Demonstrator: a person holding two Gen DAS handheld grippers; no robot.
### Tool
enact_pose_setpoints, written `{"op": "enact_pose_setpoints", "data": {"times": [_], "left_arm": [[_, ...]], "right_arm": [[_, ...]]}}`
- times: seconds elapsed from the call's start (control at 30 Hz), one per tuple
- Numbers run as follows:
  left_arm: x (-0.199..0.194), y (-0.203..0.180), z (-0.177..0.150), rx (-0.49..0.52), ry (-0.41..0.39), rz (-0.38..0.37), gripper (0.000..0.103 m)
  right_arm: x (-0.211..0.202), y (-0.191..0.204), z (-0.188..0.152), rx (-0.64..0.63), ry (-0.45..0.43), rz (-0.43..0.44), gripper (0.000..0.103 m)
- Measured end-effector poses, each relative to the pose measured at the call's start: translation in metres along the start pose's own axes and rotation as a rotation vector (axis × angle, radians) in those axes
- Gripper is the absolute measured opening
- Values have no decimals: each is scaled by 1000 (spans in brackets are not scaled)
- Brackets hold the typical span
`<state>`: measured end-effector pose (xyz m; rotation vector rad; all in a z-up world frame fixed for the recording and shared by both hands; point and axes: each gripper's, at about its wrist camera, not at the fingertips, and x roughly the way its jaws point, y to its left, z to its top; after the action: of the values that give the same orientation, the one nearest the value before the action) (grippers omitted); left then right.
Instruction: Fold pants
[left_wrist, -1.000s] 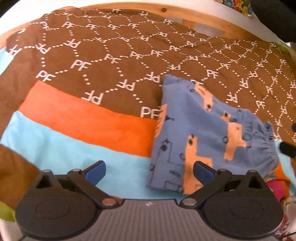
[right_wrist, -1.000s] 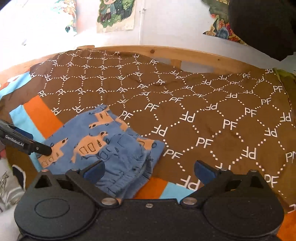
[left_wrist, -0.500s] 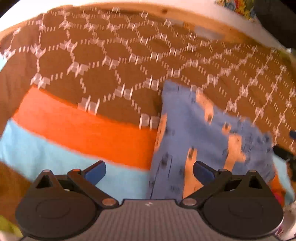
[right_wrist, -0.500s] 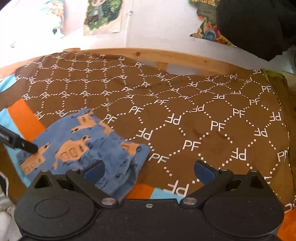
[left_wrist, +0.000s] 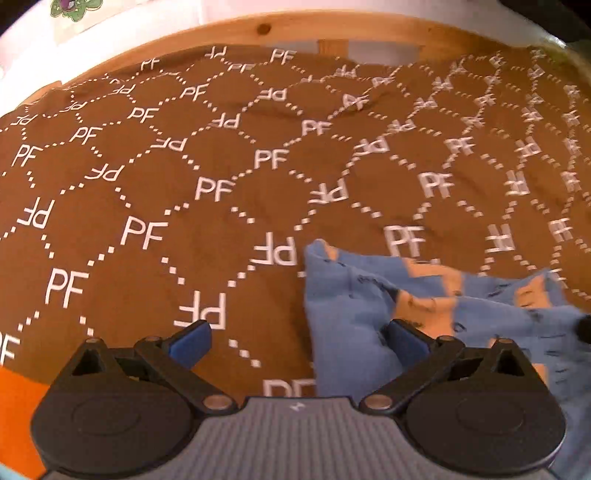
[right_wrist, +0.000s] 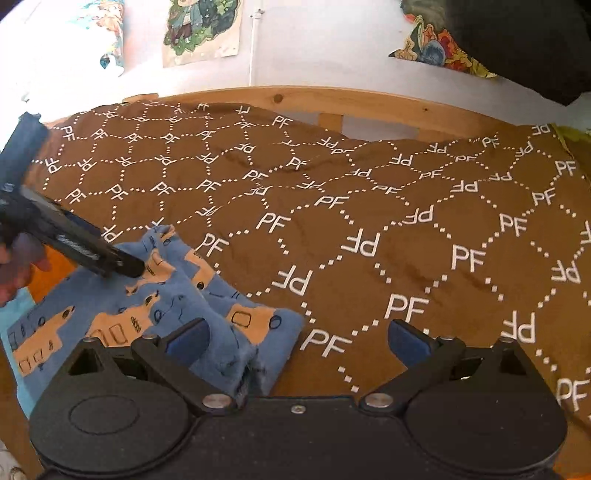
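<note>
Brown PF-print blanket (right_wrist: 369, 229) fills both your views; folded blue pants (right_wrist: 177, 306) lie at 8 o'clock in right-wrist view, 4 o'clock in left-wrist view. Only right-wrist view shows wall posters (right_wrist: 201, 31) and your left gripper (right_wrist: 127, 266) tip over the pants. Left-wrist view shows its fingers spread; right gripper (right_wrist: 297, 341) spread too, gripping nothing.

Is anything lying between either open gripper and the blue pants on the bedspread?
Nothing visible. The pants lie directly on the brown bedspread. The left gripper and right gripper each have one finger already at the fabric, with no other object between.
</note>
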<state>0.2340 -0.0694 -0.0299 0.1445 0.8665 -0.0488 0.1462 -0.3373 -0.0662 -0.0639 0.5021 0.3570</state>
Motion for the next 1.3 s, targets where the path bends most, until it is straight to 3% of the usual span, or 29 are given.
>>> {"op": "enact_pose_setpoints", "data": {"times": [0.13,0.27,0.37,0.43,0.5,0.6,0.73,0.83,0.87,1.0,1.13,1.2,1.3], "left_arm": [[8,19,0,-101,5,-21,103],[10,20,7,-64,-24,53,103],[13,21,14,-76,-16,62,103],[5,18,15,-91,-36,58,103],[-8,15,14,-113,-70,29,103],[-30,15,4,-180,-99,-81,103],[-44,9,-22,-199,-49,-180,103],[-37,-5,-47,-88,21,-76,103],[-35,-5,-56,-76,28,-46,103],[-47,6,-70,-174,19,-64,103],[-66,9,-73,-211,52,-97,103],[-74,6,-77,-207,54,-128,103],[-75,-8,-85,-125,73,-133,103]], "right_arm": [[7,-7,-6,-19,39,-12,102],[10,-20,-8,46,53,-21,102],[4,-25,-7,56,34,-59,102],[-4,-29,-3,85,-4,-31,102],[-12,-30,2,102,-37,-7,102],[-16,-23,8,68,-37,42,102],[-11,-9,5,6,41,110,102],[-4,5,-6,-104,114,50,102],[-6,7,-9,-122,107,36,102],[-27,9,-7,-117,49,18,102],[-43,23,-8,-158,19,71,102],[-44,35,-11,-190,35,100,102],[-37,54,-15,-263,92,104,102]]}}
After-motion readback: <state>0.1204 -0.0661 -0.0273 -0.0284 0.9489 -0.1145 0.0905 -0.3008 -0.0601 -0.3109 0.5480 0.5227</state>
